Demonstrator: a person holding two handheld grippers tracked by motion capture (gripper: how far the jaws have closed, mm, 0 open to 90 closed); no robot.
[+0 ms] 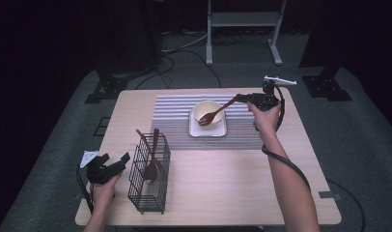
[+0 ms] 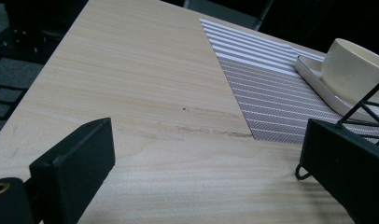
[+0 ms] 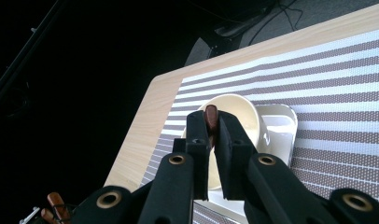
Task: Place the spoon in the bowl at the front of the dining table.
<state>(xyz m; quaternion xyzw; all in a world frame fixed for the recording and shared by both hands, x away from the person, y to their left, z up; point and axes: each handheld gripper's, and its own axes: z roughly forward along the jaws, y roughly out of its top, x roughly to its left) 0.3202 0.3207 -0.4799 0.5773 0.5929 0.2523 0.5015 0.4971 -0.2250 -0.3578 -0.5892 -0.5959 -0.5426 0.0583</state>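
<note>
My left gripper [image 1: 118, 160]: I rest it on the table [image 1: 223, 193] near the front left corner, jaws spread wide with nothing between them; my left gripper view has bare wood in the gap.
Wire basket [image 1: 148, 176]: just right of my left gripper; one jaw sits right against its black wire. Wooden utensils [image 1: 150, 159] stand upright inside it.
Placemat [image 1: 175, 121]: striped, lying across the far middle of the table.
Tray [image 1: 194, 129]: white, on the placemat.
Bowl [image 1: 209, 113]: cream, standing in the tray.
Wooden fork [image 1: 214, 113]: slanted, tines down over the bowl, handle rising to the right into my grip.
My right gripper [image 1: 238, 98]: I hold it above the placemat's far right part, jaws clamped tight on the fork's handle end.
</note>
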